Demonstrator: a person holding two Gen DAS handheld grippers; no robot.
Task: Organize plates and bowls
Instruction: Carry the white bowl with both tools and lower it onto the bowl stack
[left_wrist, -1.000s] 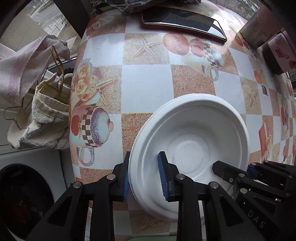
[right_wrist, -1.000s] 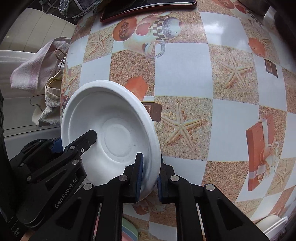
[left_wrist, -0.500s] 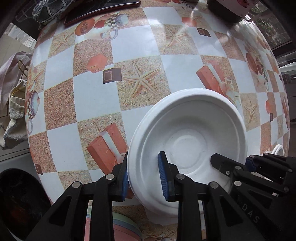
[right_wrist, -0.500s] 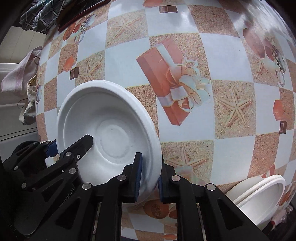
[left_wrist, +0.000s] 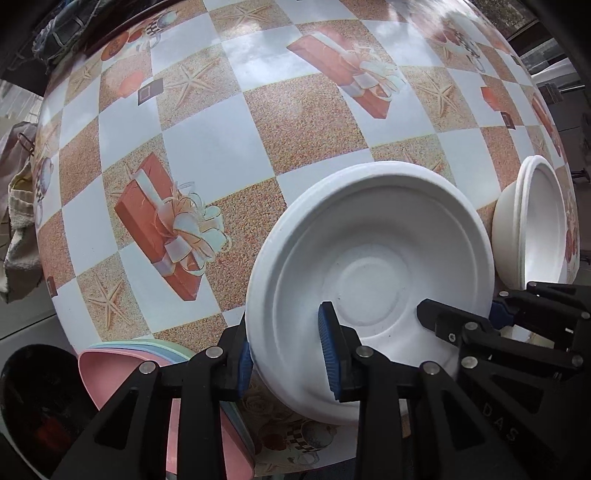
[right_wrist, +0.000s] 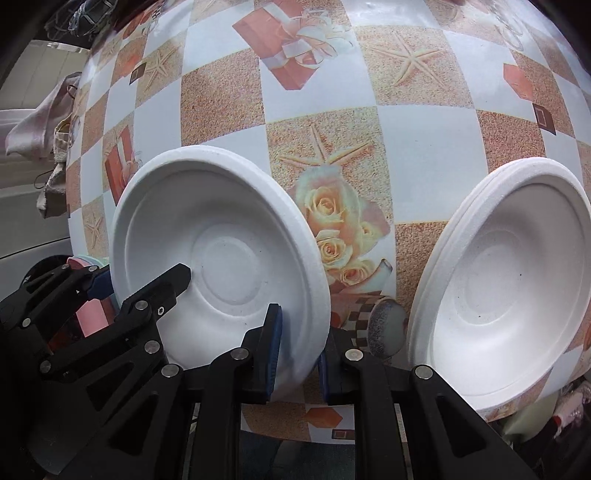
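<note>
Above the checkered surface (left_wrist: 229, 155), a white plate (left_wrist: 369, 280) is held by two grippers. At the far left, a stack of pastel plates (left_wrist: 122, 363) is seen at the surface edge. The left gripper (left_wrist: 286, 363) is set across the plate's left rim; its fingers (left_wrist: 328, 350) have just been opening, with the rim still between them. The right gripper (right_wrist: 297, 354) is clenched on the opposite rim. Further right, a stack of white plates (right_wrist: 498, 280) rests on the surface.
</note>
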